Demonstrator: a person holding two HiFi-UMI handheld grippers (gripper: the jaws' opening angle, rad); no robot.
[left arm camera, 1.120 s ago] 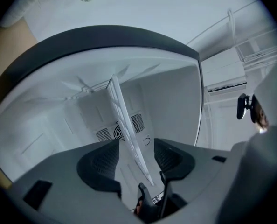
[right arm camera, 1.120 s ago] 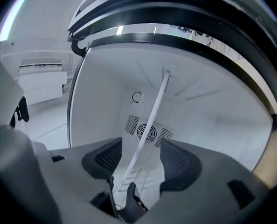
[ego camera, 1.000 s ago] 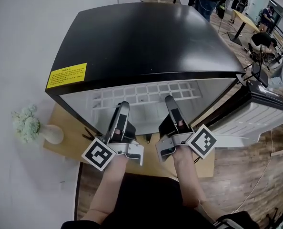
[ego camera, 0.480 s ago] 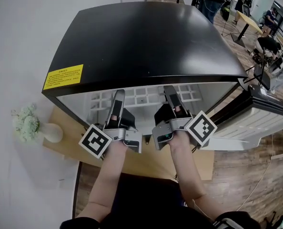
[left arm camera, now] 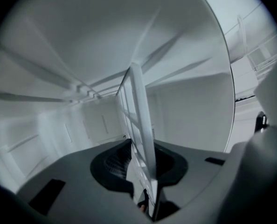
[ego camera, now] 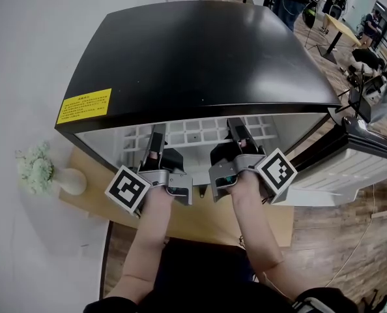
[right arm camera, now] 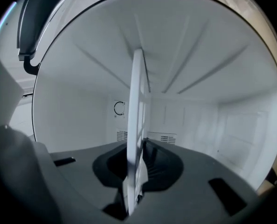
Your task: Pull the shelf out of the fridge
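So, both hands are at the open fridge [ego camera: 200, 57], and the white grid shelf [ego camera: 193, 130] sits inside it, high up under the black top. The left tongs [ego camera: 156, 135] and the right tongs [ego camera: 238, 128] have just been closing, and each now pinches the shelf's front edge. I'd say the grasp is made and the pull not yet begun. Next it wants an even, level draw with both hands together, so the shelf doesn't skew and jam.
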